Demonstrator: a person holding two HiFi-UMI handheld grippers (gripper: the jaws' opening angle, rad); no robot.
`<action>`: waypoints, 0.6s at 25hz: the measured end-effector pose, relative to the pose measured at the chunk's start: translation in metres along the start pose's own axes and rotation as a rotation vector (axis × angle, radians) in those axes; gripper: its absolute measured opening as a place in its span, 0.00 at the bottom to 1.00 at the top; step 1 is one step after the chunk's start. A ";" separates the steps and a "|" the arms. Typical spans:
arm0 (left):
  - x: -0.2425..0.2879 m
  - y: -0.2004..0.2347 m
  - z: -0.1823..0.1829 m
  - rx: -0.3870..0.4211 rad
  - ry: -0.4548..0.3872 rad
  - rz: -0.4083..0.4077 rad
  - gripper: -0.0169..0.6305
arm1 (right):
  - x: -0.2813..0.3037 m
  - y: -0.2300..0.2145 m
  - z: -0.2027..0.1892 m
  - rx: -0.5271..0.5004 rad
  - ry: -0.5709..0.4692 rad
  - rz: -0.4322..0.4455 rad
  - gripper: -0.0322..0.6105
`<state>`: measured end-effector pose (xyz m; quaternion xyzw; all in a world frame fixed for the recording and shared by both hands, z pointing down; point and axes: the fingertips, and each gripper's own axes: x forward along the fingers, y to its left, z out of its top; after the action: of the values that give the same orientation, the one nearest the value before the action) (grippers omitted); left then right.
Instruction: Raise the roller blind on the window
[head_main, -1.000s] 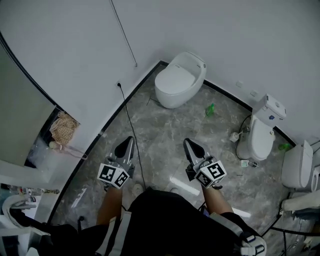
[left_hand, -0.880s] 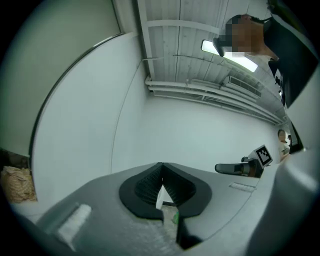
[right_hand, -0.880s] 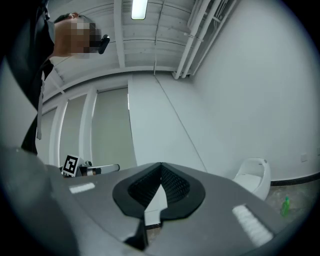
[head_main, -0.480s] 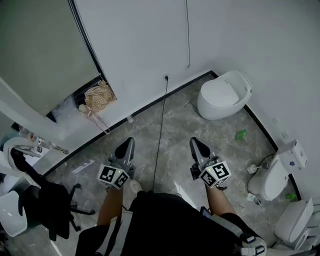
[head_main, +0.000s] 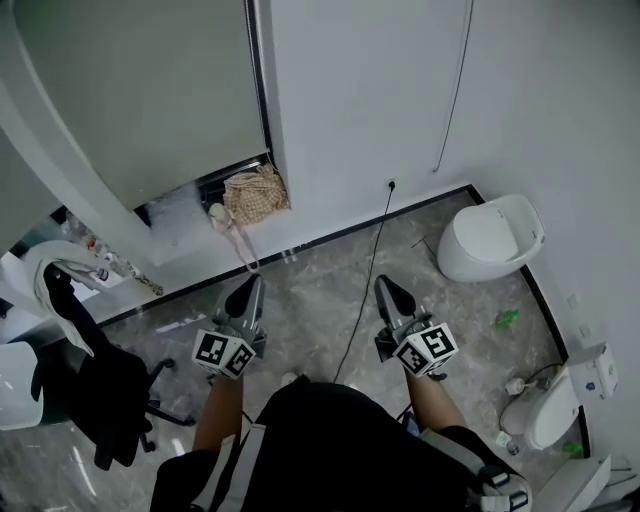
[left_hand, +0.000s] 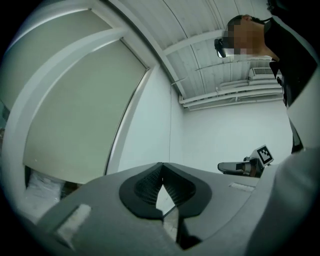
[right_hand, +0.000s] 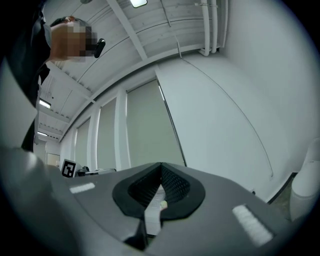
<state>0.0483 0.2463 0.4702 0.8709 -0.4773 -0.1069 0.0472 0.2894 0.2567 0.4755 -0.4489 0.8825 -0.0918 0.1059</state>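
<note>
Pressed together on both sides: left gripper shut with nothing between its pads, right gripper likewise shut and empty. Held both about level, side by side ahead of the body, over the floor and near to it, touching nothing.

Faced the far wall. Found the blind far left, drawn down almost to the bottom, with only a low gap left there and a bag sitting at that gap's right end. Saw a thin cord hanging on the bare wall to the right of the frame, its free end well above the floor. Could not tell whether it works the blind. Passed over a toilet far right as no part of the job.

Judged the step as the approach: well apart from the blind, nothing grasped, raising not yet begun. Judged the next move to call for closing in on the far wall, finding the blind's pull, spreading one pair of jaws round it, pinching firmly, and drawing steadily without letting it slip.
</note>
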 end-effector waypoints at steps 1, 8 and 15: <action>-0.007 0.017 0.004 0.000 -0.005 0.019 0.03 | 0.017 0.009 -0.002 0.003 -0.001 0.017 0.05; -0.050 0.095 0.022 0.003 -0.013 0.106 0.03 | 0.092 0.068 -0.026 0.020 0.031 0.101 0.05; -0.052 0.137 0.013 -0.027 -0.016 0.172 0.03 | 0.138 0.070 -0.051 0.039 0.105 0.153 0.05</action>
<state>-0.0940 0.2163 0.4896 0.8250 -0.5494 -0.1158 0.0641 0.1423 0.1889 0.4925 -0.3726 0.9166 -0.1239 0.0750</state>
